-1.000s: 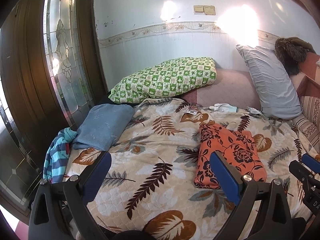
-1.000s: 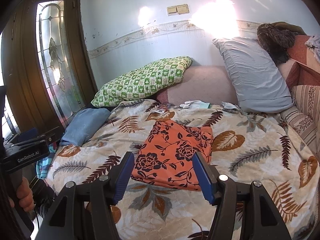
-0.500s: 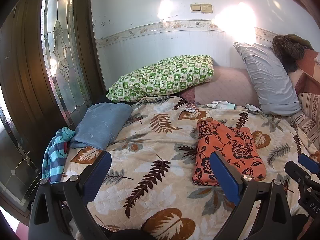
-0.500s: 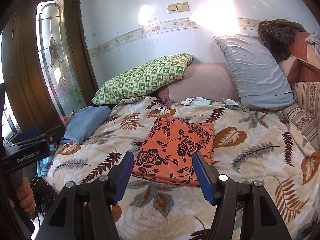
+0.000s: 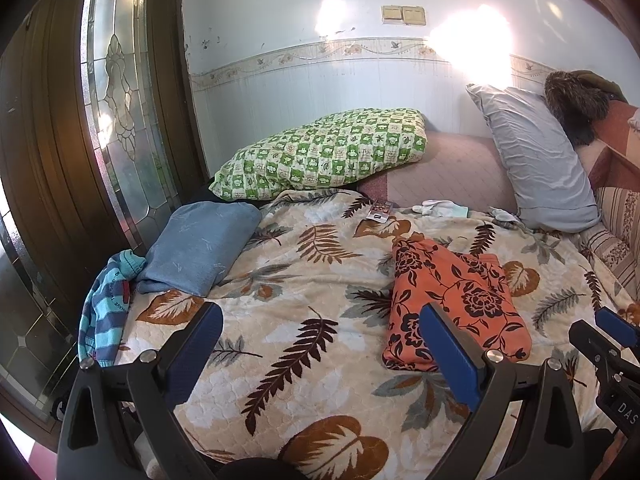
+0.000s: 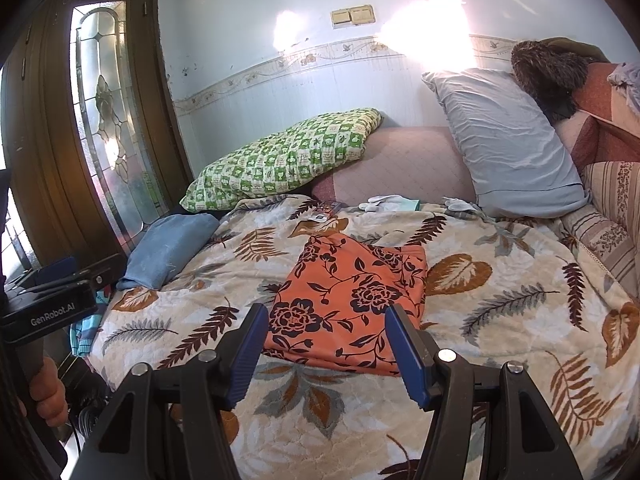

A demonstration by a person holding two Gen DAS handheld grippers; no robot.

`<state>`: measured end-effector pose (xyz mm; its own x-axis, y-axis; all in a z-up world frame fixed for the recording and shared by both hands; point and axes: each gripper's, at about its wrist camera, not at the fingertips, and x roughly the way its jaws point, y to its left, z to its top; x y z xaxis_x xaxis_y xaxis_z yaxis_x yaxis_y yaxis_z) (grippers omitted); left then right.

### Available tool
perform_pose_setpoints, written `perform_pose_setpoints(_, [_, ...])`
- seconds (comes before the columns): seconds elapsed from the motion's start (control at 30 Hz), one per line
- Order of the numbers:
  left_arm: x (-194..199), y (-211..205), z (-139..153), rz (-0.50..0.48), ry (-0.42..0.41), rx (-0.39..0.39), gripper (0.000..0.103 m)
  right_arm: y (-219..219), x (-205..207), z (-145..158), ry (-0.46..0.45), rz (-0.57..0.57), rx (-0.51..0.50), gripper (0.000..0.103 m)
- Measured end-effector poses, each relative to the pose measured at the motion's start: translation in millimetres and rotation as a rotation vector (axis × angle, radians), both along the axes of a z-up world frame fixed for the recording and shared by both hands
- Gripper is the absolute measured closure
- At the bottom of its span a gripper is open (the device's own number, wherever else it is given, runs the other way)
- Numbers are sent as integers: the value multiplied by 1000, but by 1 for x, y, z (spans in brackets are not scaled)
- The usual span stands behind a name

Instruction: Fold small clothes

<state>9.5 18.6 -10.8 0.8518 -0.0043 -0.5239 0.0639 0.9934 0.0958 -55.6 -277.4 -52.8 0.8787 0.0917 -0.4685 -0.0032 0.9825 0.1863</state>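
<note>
Garment (image 6: 348, 300) lengthwise toward pillows, approx.

"GenRobot.AI" stood in pale letters on the black body of the left gripper (image 6: 48, 312), out at nine o'clock in the right wrist view. At four o'clock in the left wrist view the right gripper (image 5: 618, 400) showed only "DAS", cut off by the edge. The striped garment (image 5: 106, 304) carried lettering too small to read.
</note>
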Motion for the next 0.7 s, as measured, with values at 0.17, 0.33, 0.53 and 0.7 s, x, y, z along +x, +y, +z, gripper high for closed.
perform_pose_setpoints(0.17, [1,0,-2,-1,2,-10,4,5,2,0,2,3,-13,39])
perform_pose_setpoints(0.33, [6,4,-8,-3,10,-25,4,14,7,1,4,9,-25,39])
perform_pose_setpoints(0.53, [11,20,-9,22,13,-49,4,29,11,5,-1,22,-43,39])
perform_pose_setpoints(0.7, [13,33,-10,41,16,-62,4,43,13,6,10,40,-69,39])
